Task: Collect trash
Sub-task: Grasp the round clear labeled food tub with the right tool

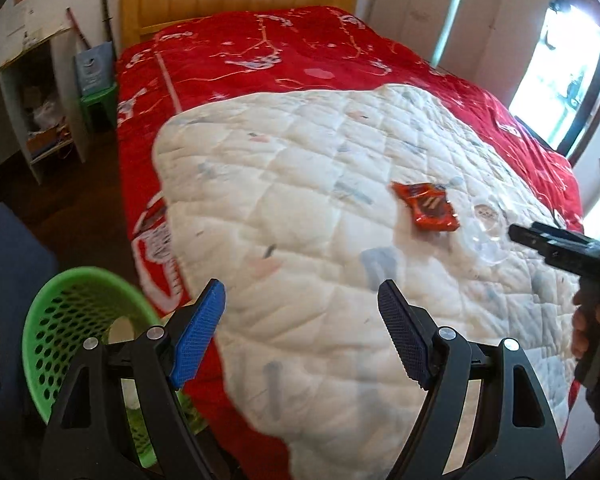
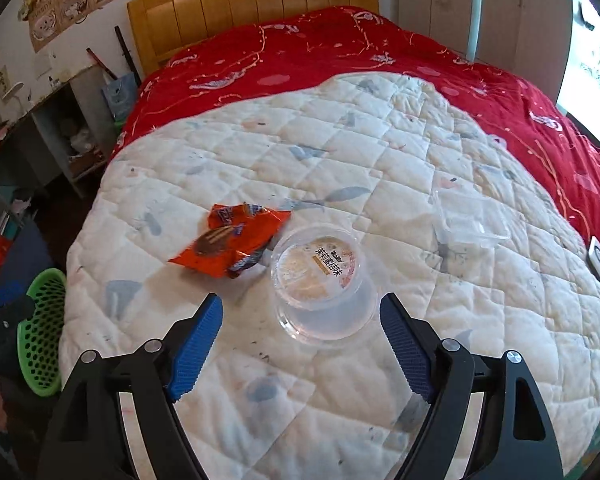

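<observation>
Clear plastic forms the round lidded tub, lying tilted on the white quilted blanket that covers the red bedspread. Its lid carries a label with dark Chinese characters on a pale orange ground; the smaller print is too fine to read. The crumpled orange snack wrapper touches the tub's left side; it shows a picture of a round biscuit and white lettering too creased to make out. Farther right lies a clear square plastic tray, hard to tell from the quilt.

The right tool hovers with its blue pads apart, nothing between them, the tub just beyond its tips. The left tool is likewise spread and empty, the wrapper well ahead of it. A green perforated plastic basket stands beside the bed, partly hidden behind the left tool.
</observation>
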### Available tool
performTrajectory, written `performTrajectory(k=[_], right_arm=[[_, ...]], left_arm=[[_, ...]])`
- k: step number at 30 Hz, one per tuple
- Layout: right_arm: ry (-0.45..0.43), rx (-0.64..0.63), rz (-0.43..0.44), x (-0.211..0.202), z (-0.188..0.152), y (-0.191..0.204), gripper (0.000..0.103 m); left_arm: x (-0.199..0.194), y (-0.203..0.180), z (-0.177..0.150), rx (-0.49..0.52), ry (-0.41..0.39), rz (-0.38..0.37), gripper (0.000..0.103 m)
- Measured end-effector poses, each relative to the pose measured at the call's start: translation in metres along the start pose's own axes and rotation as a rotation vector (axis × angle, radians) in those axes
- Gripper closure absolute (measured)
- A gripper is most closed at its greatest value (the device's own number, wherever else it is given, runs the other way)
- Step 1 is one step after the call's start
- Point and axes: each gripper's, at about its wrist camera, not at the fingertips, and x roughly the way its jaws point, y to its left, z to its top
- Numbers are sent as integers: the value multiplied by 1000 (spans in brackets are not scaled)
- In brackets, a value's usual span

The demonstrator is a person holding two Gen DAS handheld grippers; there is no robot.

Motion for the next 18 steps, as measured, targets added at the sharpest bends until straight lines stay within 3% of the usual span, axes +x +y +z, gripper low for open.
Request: performTrajectory(k=[10, 16, 18], right_arm=[[46, -79, -48, 44, 9, -3, 22], [52, -65, -43, 57, 12, -9, 22], [59, -69, -42, 60, 12, -9, 28]], left_arm=[[29, -34, 32, 50, 9, -20, 25], [45, -48, 43, 59, 23, -36, 25], [49, -50, 44, 61, 31, -43, 25]])
